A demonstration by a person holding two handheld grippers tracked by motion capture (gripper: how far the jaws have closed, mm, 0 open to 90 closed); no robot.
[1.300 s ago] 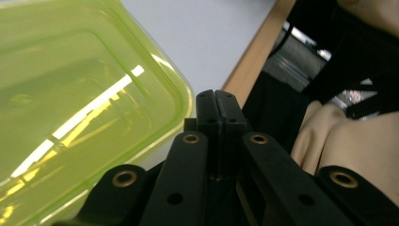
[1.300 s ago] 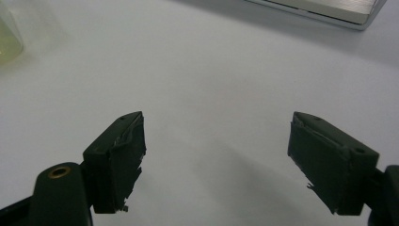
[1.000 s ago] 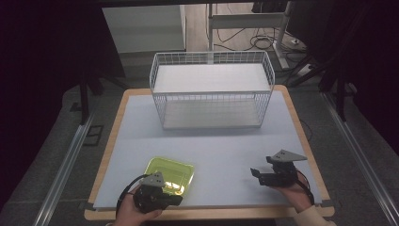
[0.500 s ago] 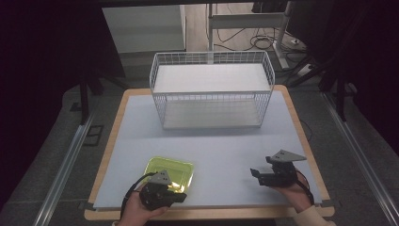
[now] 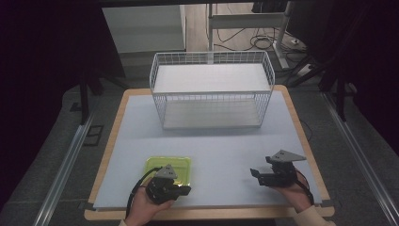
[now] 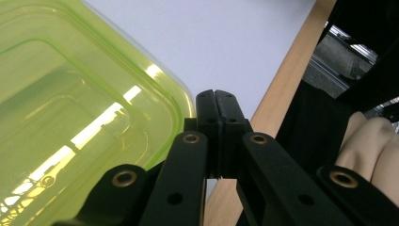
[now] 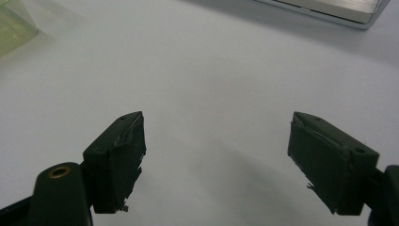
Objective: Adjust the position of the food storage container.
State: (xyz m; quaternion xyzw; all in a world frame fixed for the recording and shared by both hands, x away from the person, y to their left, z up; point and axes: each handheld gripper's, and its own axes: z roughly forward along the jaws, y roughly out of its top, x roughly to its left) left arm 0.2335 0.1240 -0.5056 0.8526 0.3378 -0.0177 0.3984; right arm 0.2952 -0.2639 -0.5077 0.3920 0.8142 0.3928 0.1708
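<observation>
A clear lime-green plastic container lies on the table near the front left; it spreads across the left of the left gripper view. My left gripper sits at the container's near right corner, pointing right. Its jaws are pressed together right beside the container's rim; nothing shows between them. My right gripper rests low over the table at the front right, pointing left, jaws wide apart over bare table. A corner of the container shows far off.
A white wire basket with a pale floor stands at the back middle of the table, its base edge far ahead of the right gripper. The wooden table edge runs close beside the left gripper. A hand is nearby.
My left gripper has slid a little to the right along the container's near edge, toward its right corner. The right gripper has stayed put.
</observation>
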